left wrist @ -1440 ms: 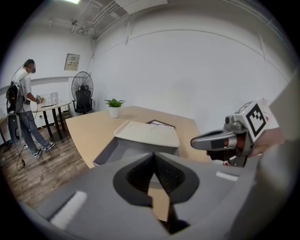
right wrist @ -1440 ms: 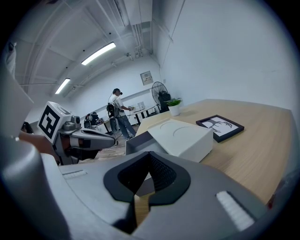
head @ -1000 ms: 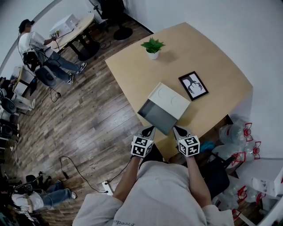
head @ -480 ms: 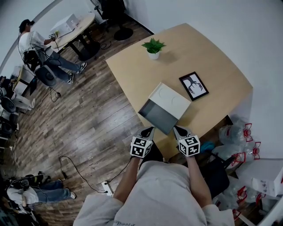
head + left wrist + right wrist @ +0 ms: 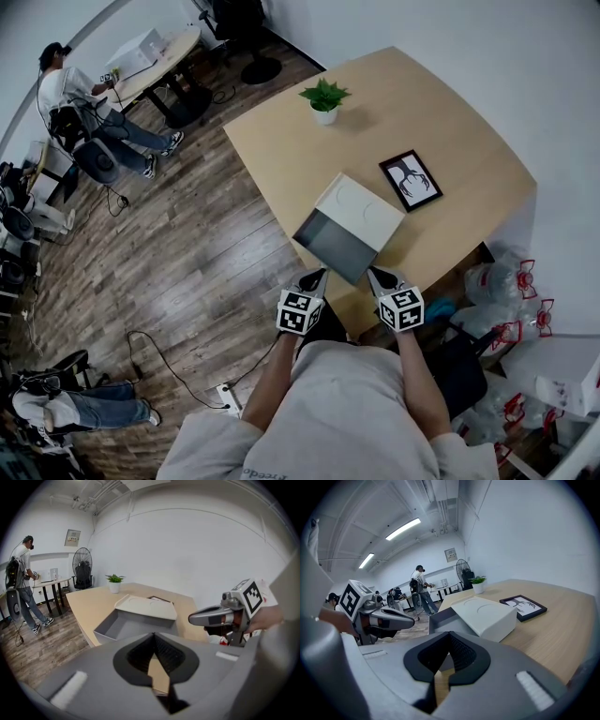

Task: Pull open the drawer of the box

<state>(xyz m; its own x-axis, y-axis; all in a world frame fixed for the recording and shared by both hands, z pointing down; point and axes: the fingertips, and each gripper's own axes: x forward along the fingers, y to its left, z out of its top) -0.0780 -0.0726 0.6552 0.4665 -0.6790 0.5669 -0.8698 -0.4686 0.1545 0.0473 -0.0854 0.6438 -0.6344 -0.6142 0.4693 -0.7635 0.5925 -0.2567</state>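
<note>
Here I have the white box (image 5: 361, 212) sitting mid-surface (image 5: 450, 131), its grey drawer (image 5: 330, 247) pulled out toward 7 o'clock, past the surface's edge. My left gripper (image 5: 317, 277) hangs near the drawer's front at 6 o'clock, and my right gripper (image 5: 377, 276) sits at 5 o'clock of it. Both have their jaws closed tip to tip, with nothing between them. A framed picture (image 5: 410, 181) lies at 2 o'clock of the box, and a potted plant (image 5: 323, 99) stands at 12 o'clock.
</note>
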